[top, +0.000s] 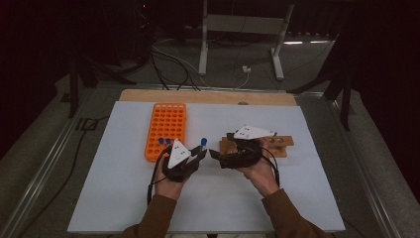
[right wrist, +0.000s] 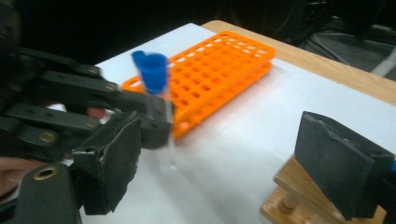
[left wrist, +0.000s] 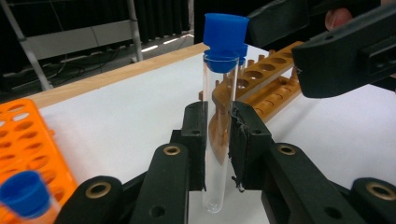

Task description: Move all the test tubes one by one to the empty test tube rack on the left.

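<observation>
A clear test tube point(left wrist: 218, 121) with a blue cap point(left wrist: 225, 30) stands upright between the pads of my left gripper point(left wrist: 218, 140), which is shut on its middle. In the high view my left gripper point(top: 198, 154) holds the tube point(top: 203, 145) just right of the orange rack point(top: 166, 126). My right gripper point(top: 217, 154) faces it closely from the right, in front of the wooden rack point(top: 280, 145). In the right gripper view my right gripper point(right wrist: 229, 163) is open, its pads wide apart with nothing between them, and the tube point(right wrist: 161, 107) is just beyond its left pad.
The orange rack point(right wrist: 219, 65) holds two blue-capped tubes point(top: 164, 142) at its near end; one cap point(left wrist: 23, 193) shows close by. The wooden rack point(left wrist: 268, 86) with round holes lies behind the tube. A white mat point(top: 124, 173) covers the table.
</observation>
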`<control>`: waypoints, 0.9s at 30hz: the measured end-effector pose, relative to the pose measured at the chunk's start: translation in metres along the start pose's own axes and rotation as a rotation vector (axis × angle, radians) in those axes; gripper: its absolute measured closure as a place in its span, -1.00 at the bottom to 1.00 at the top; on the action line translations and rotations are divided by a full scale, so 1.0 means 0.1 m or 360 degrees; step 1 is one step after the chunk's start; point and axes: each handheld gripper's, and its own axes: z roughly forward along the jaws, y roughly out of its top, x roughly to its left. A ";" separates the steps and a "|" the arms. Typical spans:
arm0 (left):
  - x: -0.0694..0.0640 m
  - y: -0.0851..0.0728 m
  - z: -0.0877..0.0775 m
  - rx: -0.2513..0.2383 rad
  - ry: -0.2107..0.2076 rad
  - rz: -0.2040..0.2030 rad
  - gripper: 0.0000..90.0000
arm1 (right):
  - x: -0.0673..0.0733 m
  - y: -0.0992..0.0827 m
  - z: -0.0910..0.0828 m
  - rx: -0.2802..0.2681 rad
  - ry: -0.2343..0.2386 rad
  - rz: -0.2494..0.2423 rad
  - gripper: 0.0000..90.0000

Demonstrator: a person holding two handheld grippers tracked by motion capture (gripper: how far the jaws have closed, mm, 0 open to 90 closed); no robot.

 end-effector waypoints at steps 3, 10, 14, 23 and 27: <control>0.04 -0.01 -0.05 0.0003 0.0012 -0.0007 0.74 | -0.03 -0.02 -0.01 0.0001 -0.0016 0.0002 -0.86; 0.16 -0.05 -0.20 -0.0001 0.0036 -0.0050 0.74 | -0.10 -0.08 -0.06 0.0032 -0.0075 -0.0016 -1.00; 0.24 -0.09 -0.29 -0.0001 0.0041 -0.0069 0.74 | -0.13 -0.11 -0.08 0.0053 -0.0068 -0.0036 -1.00; 0.39 -0.11 -0.52 -0.0015 0.0095 -0.0082 0.74 | -0.21 -0.18 -0.14 0.0040 -0.0085 -0.0001 -1.00; 0.47 -0.11 -0.62 -0.0028 0.0132 -0.0091 0.74 | -0.25 -0.21 -0.18 0.0031 -0.0097 0.0009 -1.00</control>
